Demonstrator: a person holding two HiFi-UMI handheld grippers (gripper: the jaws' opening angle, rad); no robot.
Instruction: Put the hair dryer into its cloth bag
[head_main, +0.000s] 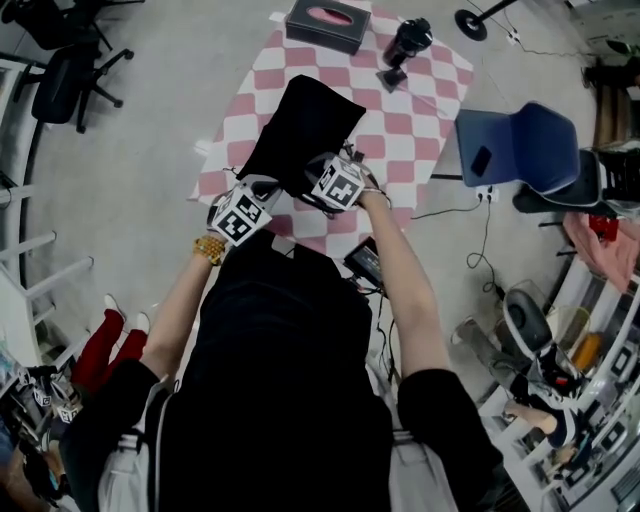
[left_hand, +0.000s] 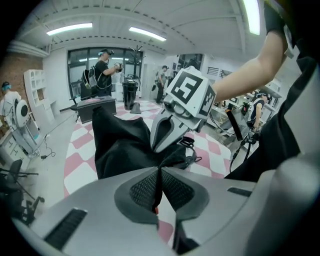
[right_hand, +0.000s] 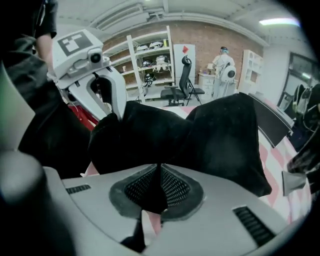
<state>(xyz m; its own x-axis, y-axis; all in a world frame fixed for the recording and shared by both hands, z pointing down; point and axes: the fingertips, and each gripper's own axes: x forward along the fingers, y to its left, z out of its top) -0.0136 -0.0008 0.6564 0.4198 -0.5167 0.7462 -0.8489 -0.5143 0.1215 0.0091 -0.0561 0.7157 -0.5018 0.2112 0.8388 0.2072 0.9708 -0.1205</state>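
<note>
On the floor, a checked mat (head_main: 430, 140) spreads out from the person's feet. The black bag (head_main: 300, 130) lies along its middle, long axis running near to far. Its near edge is lifted, likely the mouth, though no view shows the opening clearly.

The dryer (head_main: 405, 45) sits at the mat's far right corner, well apart from the bag and beside a dark box (head_main: 328, 22). Its long axis seems to run from far-right to near-left.

The left gripper (left_hand: 160, 172) and right gripper (right_hand: 160, 169) hang side by side at that near edge. Each one's fingers are pinched closed on a fold of the bag's cloth.

From the fingers the dryer lies far and to the right, past the bag. The right hand is the nearer one, so it would be the one to let go and reach.
</note>
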